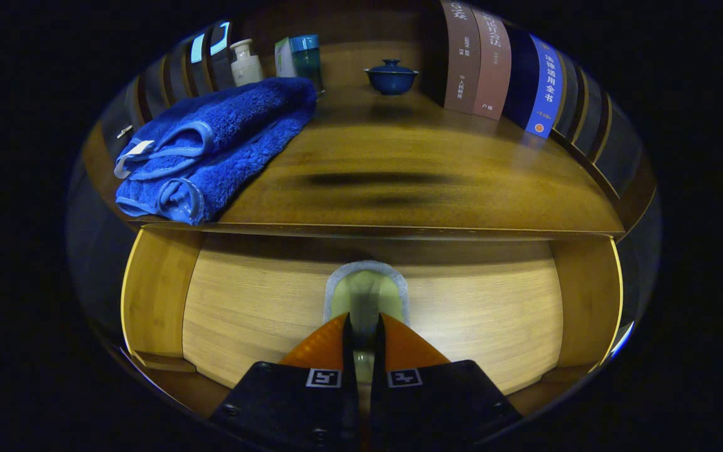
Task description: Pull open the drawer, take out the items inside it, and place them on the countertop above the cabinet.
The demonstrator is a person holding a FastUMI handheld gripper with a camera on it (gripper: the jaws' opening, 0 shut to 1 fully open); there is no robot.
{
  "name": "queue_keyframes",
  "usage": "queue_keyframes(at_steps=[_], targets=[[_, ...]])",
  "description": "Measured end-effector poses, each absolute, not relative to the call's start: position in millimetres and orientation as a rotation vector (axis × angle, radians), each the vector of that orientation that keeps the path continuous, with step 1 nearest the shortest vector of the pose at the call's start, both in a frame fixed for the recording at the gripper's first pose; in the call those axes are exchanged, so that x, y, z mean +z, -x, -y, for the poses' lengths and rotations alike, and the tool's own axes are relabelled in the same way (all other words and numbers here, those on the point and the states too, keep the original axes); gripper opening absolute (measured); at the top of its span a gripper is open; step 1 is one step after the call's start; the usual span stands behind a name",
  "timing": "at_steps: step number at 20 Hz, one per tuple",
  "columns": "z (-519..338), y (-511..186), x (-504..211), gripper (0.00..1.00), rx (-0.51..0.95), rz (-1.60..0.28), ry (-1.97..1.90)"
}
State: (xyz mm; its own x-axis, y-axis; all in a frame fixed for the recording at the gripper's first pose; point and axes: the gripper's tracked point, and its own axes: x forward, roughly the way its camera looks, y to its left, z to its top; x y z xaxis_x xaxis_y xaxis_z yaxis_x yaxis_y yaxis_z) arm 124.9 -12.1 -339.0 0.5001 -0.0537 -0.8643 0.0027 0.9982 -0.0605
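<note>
Gripper camera close above open drawer (pixel 236 307), facing countertop (pixel 412 169).

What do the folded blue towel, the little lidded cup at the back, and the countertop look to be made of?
Blue towel: plush, fuzzy pile, probably microfibre or terry. Lidded cup: glossy dark blue glaze, likely ceramic. Countertop: fine-grained wood, perhaps bamboo, with a reflective varnish. The gripper is nearly closed around a pale green item.

A towel (pixel 211 147) lies on the counter's (pixel 412 182) front left corner. Bottles (pixel 245 63) stand behind it at the back edge, a lidded bowl (pixel 391 76) at back centre, books (pixel 499 69) right. Below, in the open drawer (pixel 261 314), a sponge (pixel 366 292) sits between the gripper's (pixel 361 326) fingers.
</note>
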Motion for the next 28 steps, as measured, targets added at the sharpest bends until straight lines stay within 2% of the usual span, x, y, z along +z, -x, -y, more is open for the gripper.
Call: queue_keyframes(at_steps=[10,15,21,28], targets=[[-6.6,-90.6,-245.2,0.12,0.019,-0.855,0.015],[-12.9,-104.8,-189.0,0.12,0.043,-0.741,-0.017],[-2.6,-164.9,-170.3,0.12,0.023,-0.707,-0.040],[6.3,-247.4,-193.6,0.12,-0.005,-0.759,-0.040]])
